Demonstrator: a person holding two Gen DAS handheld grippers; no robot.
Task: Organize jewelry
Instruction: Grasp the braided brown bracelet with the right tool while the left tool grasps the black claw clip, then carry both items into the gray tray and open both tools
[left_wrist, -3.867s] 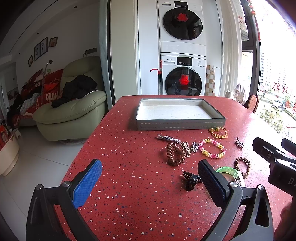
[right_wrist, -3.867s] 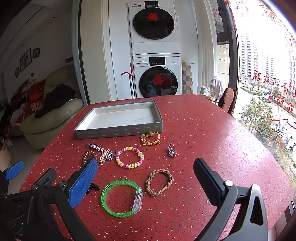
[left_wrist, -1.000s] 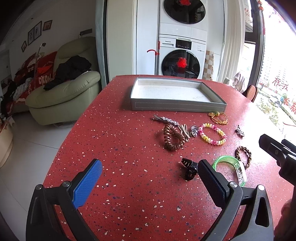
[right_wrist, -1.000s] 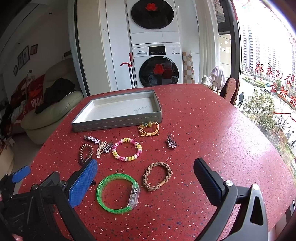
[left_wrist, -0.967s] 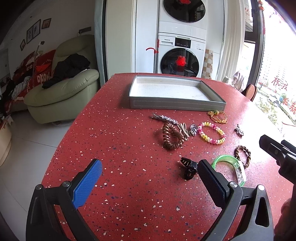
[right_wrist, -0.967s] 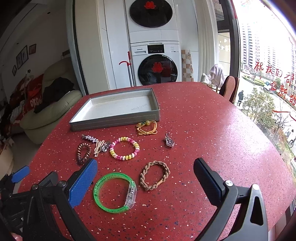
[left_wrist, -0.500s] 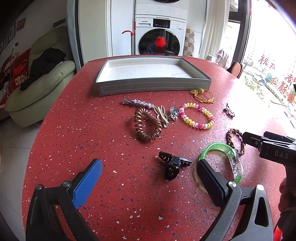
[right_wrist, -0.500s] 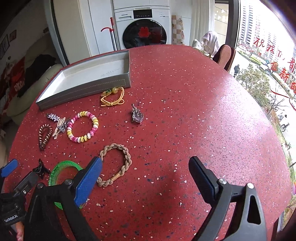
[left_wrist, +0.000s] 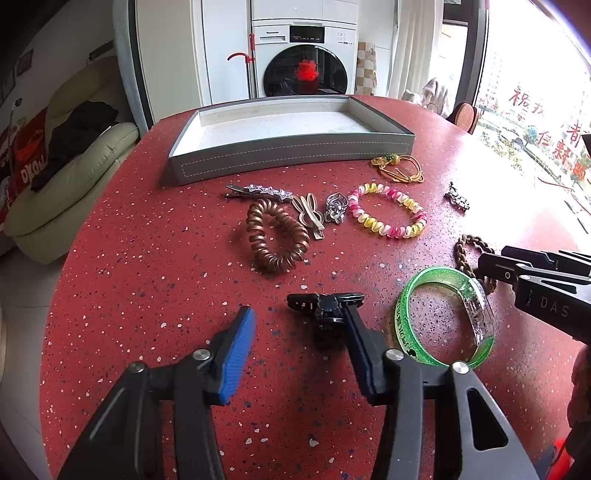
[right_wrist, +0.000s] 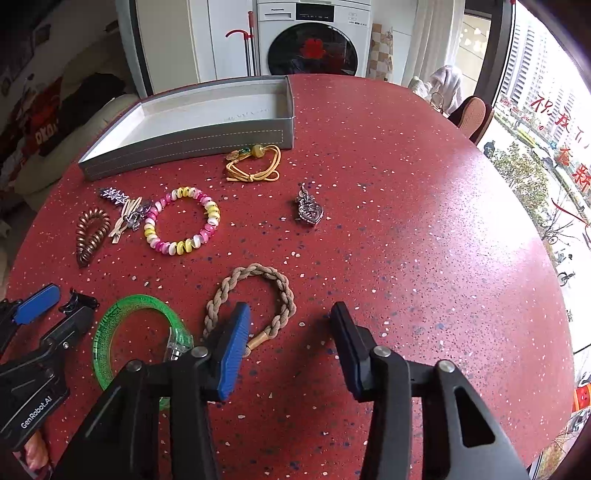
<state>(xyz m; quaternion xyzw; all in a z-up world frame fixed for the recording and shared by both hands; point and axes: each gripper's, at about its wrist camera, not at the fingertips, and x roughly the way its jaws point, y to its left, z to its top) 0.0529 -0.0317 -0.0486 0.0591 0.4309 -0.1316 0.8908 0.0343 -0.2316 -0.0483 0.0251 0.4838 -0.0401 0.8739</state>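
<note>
The left hand-held gripper (left_wrist: 299, 325) is lowered over the red tabletop (left_wrist: 147, 258) with its jaws closing; the black clip (left_wrist: 325, 301) is seen between them, against the dark finger, while the blue pad (left_wrist: 236, 354) stands apart from it, so the clip is not yet clamped; the right hand-held gripper (right_wrist: 290, 332) is likewise closing, its blue pad (right_wrist: 232, 350) set over the clasp end of the braided bracelet (right_wrist: 255, 291), part of the braid lying between the jaws but not pinched; the green bangle (right_wrist: 136, 332) lies just beside the braid; the bead bracelet (right_wrist: 183, 219), coil tie (left_wrist: 277, 236), yellow cord (right_wrist: 255, 162) and pendant (right_wrist: 308, 210) are spread before the grey tray (right_wrist: 184, 144), in which nothing is seen.
</note>
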